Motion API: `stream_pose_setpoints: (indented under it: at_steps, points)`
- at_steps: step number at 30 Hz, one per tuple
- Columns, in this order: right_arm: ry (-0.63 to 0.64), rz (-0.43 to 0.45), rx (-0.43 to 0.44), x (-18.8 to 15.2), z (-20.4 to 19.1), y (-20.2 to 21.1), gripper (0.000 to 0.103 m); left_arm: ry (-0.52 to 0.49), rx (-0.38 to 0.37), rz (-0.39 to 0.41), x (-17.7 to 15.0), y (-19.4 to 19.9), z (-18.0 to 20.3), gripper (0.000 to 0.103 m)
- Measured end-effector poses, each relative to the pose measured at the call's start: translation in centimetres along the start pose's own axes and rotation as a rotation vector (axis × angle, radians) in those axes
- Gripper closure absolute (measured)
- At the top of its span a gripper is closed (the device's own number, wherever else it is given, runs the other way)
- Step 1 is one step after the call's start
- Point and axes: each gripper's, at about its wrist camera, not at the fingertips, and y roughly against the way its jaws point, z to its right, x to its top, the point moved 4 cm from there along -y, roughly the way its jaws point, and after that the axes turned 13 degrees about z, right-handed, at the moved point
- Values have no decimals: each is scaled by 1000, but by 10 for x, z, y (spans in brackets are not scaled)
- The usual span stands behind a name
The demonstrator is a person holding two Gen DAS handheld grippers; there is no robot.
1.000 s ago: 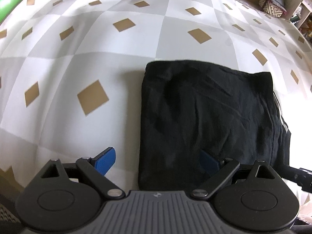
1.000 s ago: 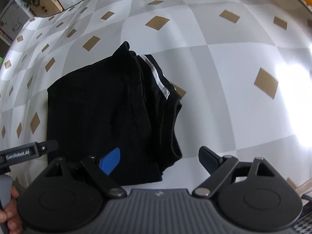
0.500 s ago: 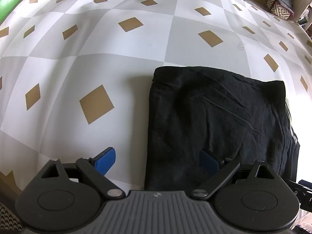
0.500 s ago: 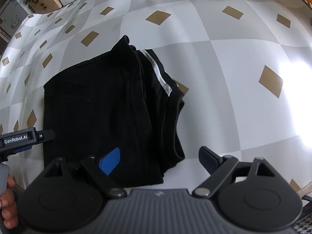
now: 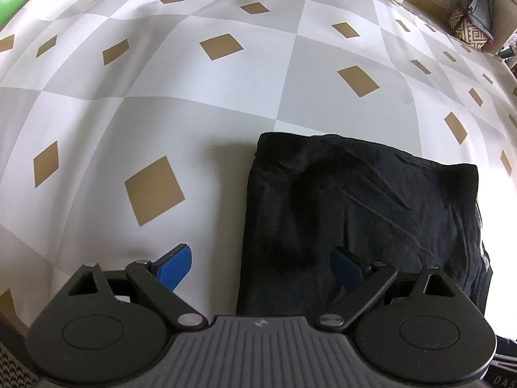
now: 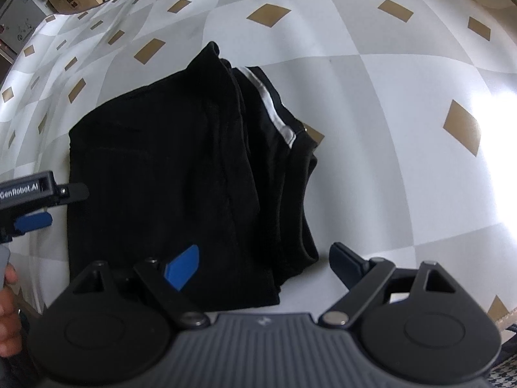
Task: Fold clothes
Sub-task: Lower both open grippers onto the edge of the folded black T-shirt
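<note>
The black garment (image 6: 181, 174) lies folded into a compact rectangle on the checked tabletop (image 5: 200, 103), near its front edge, its stacked layers and a white stripe (image 6: 274, 110) showing along the right side. Both the left gripper (image 5: 260, 266) and the right gripper (image 6: 263, 263) hover over its near edge with fingers spread wide and nothing between them, so the folding looks close to done and the step in hand seems to be a check or tidy of the bundle. Any next move would call for squaring the uneven right-hand layers, or one more fold gripped at both near corners.
</note>
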Motion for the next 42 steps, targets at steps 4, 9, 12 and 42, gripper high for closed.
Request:
stream_pose_setpoints:
  at_steps: [4, 9, 12, 42]
  points:
    - [21, 10, -5, 1, -3, -2, 15, 4, 2, -1, 3, -6, 0, 10]
    - [43, 23, -9, 2, -7, -5, 15, 17, -19, -10, 5, -13, 2, 10]
    - [66, 28, -12, 2, -12, -7, 15, 20, -27, -15, 6, -18, 4, 10]
    - [163, 86, -13, 2, -37, -16, 10, -124, -104, 40, 7, -31, 43, 1]
